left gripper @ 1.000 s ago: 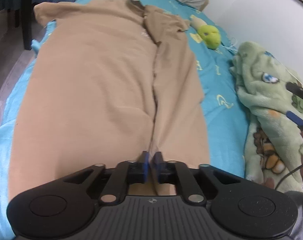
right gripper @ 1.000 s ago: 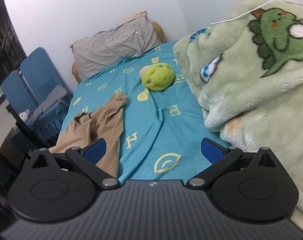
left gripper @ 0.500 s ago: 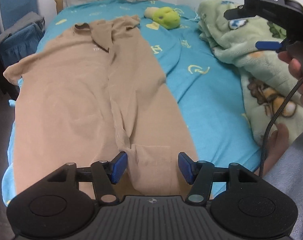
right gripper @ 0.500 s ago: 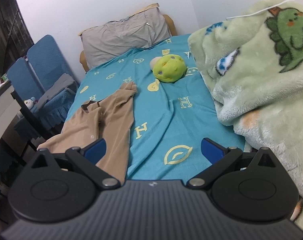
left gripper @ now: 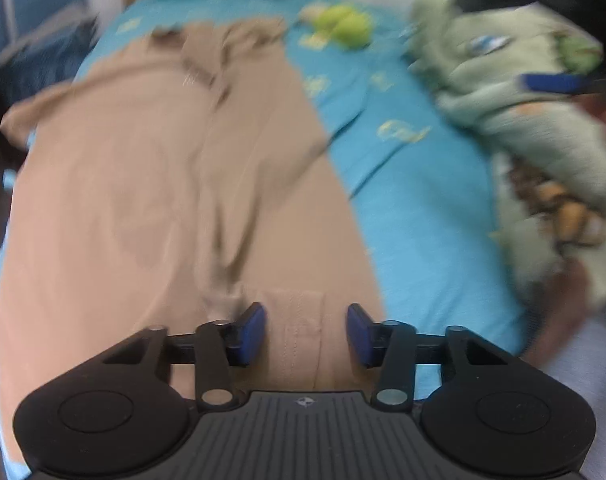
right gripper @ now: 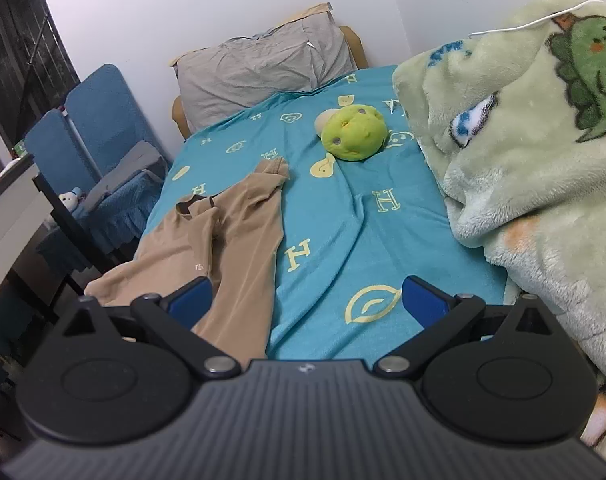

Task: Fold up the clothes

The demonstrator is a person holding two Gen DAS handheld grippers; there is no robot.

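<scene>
A tan shirt (left gripper: 143, 200) lies lengthwise on the teal bed sheet (left gripper: 415, 208), its right side folded in over the middle. The left wrist view is blurred by motion. My left gripper (left gripper: 306, 332) hovers over the shirt's near hem; the folded hem strip lies between its blue pads (left gripper: 251, 330), which stand apart from the cloth while the jaws are closing. My right gripper (right gripper: 307, 300) is open and holds nothing, above the sheet just right of the shirt (right gripper: 231, 240). One of its blue pads (left gripper: 551, 82) shows at the upper right of the left wrist view.
A green plush toy (right gripper: 353, 132) sits near the head of the bed, before a grey pillow (right gripper: 263, 64). A fluffy green dinosaur blanket (right gripper: 523, 140) is heaped along the right side. Blue chairs (right gripper: 99, 120) stand past the bed's left edge.
My left gripper let go of the shirt's hem, opened wide, shifted right along the hem, and its jaws have since narrowed. My right gripper has stayed open and nearly still.
</scene>
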